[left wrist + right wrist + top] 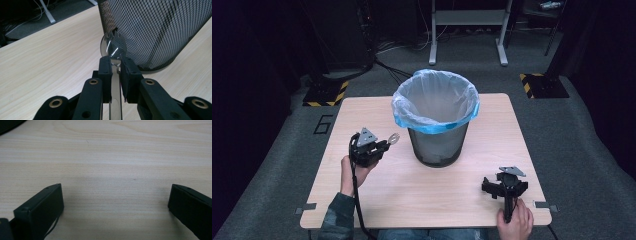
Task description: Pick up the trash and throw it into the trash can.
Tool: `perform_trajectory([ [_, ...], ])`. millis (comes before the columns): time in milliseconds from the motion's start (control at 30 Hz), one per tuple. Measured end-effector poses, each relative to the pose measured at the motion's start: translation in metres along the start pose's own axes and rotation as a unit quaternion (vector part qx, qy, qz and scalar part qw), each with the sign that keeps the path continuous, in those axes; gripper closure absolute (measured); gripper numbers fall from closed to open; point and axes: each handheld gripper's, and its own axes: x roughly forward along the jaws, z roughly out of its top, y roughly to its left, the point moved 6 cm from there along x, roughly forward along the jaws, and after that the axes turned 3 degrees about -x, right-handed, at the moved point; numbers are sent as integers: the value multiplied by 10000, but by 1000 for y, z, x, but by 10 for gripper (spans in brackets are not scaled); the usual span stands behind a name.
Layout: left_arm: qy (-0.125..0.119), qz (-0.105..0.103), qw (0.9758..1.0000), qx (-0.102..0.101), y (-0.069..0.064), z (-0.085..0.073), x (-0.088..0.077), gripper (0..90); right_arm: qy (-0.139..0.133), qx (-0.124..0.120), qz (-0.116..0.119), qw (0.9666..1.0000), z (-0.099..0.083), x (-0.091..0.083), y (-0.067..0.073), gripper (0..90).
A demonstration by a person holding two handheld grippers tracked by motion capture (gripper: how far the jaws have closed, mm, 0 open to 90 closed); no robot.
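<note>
A dark room surrounds my pale wooden worktop, with a mesh bin at its middle. My left gripper pinches a clear plastic spork left of the bin; I judge it must rise above the blue-lined rim before release. The right gripper rests spread and empty. The bin's inside is hidden.
</note>
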Motion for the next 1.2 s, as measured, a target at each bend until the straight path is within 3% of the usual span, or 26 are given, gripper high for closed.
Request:
perform_trajectory([
  [1200, -595, 254, 9978, 132, 19, 58, -38, 793, 0, 2, 1, 10000, 0, 0, 0, 0],
])
